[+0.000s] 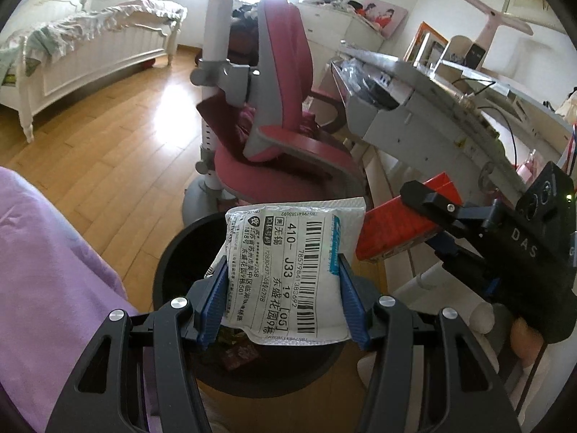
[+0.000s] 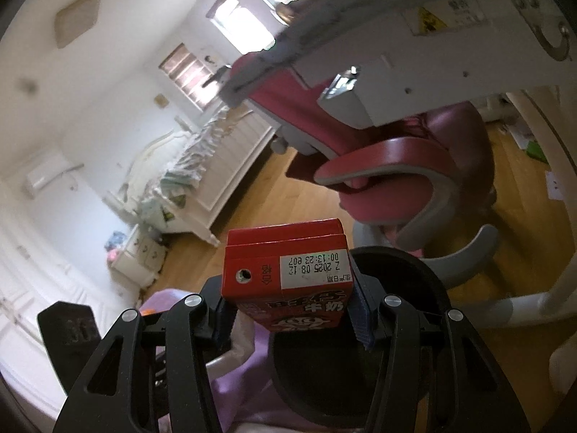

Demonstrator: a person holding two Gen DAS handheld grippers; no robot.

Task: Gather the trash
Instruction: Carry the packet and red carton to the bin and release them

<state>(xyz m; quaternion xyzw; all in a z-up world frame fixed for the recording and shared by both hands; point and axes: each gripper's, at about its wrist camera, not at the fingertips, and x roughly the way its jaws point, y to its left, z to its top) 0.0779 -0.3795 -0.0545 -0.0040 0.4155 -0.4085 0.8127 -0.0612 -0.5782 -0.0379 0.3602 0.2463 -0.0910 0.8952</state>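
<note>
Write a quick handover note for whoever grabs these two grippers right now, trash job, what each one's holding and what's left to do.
Left gripper: shut on a white courier mailer bag, held over the black trash bin.
Right gripper: shut on a red milk carton, beside the bin's rim, under the desk edge.
Done: both items picked up; some wrappers already lie in the bin.
Left: release the mailer, then bring the carton over the bin and drop it.

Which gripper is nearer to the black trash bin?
Left. The left gripper holds the white mailer directly over the black trash bin; the right gripper, holding the red carton, is beside it.
</note>
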